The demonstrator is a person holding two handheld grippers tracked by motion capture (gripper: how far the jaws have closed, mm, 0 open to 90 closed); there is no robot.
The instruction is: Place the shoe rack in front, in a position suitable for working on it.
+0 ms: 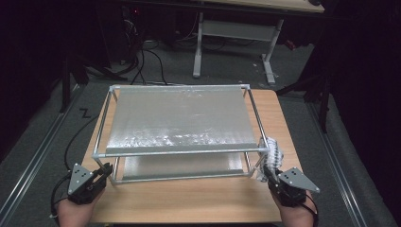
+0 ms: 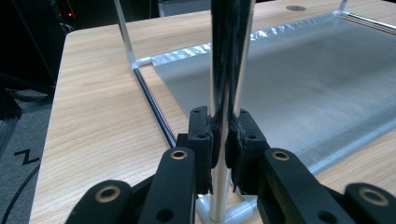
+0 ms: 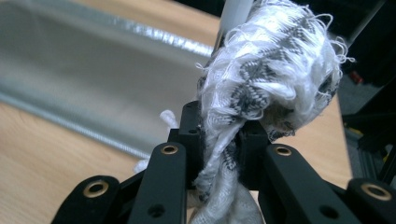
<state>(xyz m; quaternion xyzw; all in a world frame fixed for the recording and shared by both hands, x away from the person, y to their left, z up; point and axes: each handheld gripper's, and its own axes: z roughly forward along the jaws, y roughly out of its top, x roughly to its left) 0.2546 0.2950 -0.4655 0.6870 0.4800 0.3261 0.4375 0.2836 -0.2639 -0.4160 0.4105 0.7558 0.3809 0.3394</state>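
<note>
The left gripper [image 1: 105, 171] sits at about eight o'clock on the wooden counter [image 1: 189, 201], at the near left corner of a two-tier rack [image 1: 179, 150]. In the left gripper view its jaws are clenched on the rack's upright post [image 2: 227, 70], a shiny chromed tube that rises straight up between the pads and ends below in a pale corner joint [image 2: 233, 211] on the counter.

The rack fills the counter's middle. It is a light frame of thin silver tubes joined by whitish corner pieces, with two flat shelves of dull silver-grey sheet, one above the other. The upper shelf [image 1: 177, 120] is rectangular, faintly glossy, with a rough glittering band toward its near edge; the lower shelf [image 1: 177, 165] shows as a narrow strip beneath it at six o'clock.

The right gripper [image 1: 268, 171] is at about four o'clock, just beside the rack's near right post. Its jaws are grasping a cloth [image 3: 261, 79], white with a grey woven pattern and frayed, loose threads, bunched into a thick wad that bulges above the pads and hangs below them. In the high view the cloth [image 1: 273, 155] lies against the near right corner of the upper frame.
</note>
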